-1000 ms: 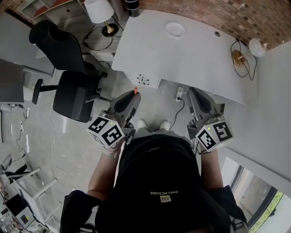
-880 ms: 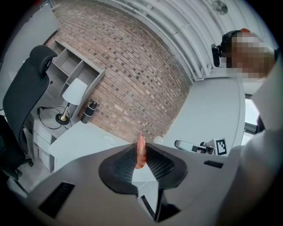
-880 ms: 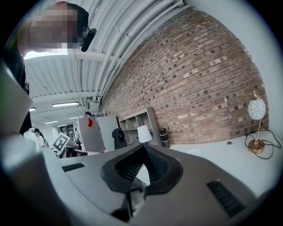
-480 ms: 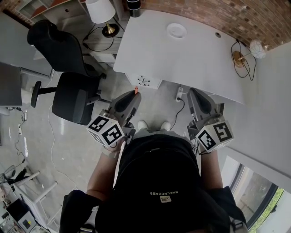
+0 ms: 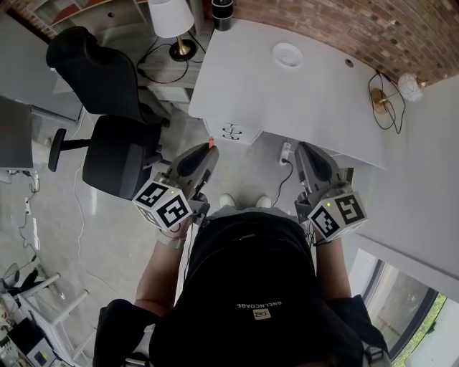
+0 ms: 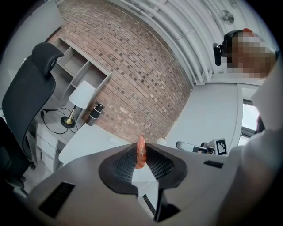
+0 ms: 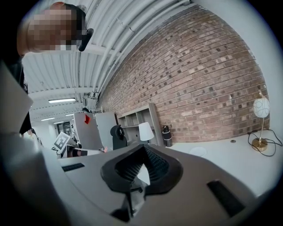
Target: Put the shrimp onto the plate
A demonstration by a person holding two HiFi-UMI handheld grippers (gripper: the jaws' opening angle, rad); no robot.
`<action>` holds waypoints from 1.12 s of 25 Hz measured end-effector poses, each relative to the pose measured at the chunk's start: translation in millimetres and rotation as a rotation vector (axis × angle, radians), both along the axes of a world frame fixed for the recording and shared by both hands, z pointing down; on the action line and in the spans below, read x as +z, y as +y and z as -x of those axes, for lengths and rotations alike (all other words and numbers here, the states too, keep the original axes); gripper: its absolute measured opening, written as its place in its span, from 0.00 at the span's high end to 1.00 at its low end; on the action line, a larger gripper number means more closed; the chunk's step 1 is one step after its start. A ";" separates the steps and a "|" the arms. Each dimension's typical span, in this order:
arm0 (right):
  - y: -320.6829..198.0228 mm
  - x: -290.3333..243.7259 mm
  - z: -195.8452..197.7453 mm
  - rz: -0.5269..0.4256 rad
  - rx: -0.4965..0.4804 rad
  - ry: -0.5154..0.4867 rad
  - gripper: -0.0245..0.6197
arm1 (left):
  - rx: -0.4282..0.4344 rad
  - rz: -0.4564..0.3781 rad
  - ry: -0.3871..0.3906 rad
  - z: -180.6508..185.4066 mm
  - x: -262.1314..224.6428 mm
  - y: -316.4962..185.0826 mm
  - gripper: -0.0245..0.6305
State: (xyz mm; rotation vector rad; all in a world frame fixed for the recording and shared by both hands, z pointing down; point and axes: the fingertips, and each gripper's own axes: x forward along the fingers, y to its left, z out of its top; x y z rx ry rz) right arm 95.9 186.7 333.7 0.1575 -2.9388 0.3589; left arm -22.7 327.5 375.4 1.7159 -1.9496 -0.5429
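A: Where is the shrimp [image 6: 140,152] at this moment?

B: It is between the fingers [image 6: 125,165] of the left gripper [image 5: 209,146]. In the left gripper view they are closed narrow on it. The shrimp is orange, stands upright, and its tip shows above the finger ends.

A: And in the head view?

B: There it is a small orange spot a little left of the centre of the frame, over the floor [image 5: 244,168], just below the near edge of the white worktop [image 5: 301,107].

A: Where is the plate [image 5: 287,54]?

B: In the upper middle of the frame, on the far part of the worktop. It is white and round, well apart from the shrimp.

A: What about the right gripper [image 5: 305,147]?

B: It is right of centre and also points toward the worktop. In the right gripper view its finger ends touch each other, and nothing is between them.

A: What stands around?

B: A black office chair [image 5: 115,143] at the left, a white lamp [image 5: 171,16] in the upper left, and a brick wall [image 5: 344,21] along the top.
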 end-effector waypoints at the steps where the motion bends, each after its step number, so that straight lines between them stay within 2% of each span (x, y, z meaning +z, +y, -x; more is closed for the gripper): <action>1: 1.8 1.2 1.8 -0.001 0.001 0.006 0.96 | -0.003 0.002 0.002 3.9 1.5 3.1 0.87; 14: 6.2 10.9 12.9 0.033 0.029 0.024 0.96 | -0.010 0.017 0.009 17.8 9.1 19.7 0.87; 28: -45.5 16.1 40.4 0.073 -0.001 -0.014 0.96 | -0.063 0.029 -0.013 31.2 2.7 -17.4 0.87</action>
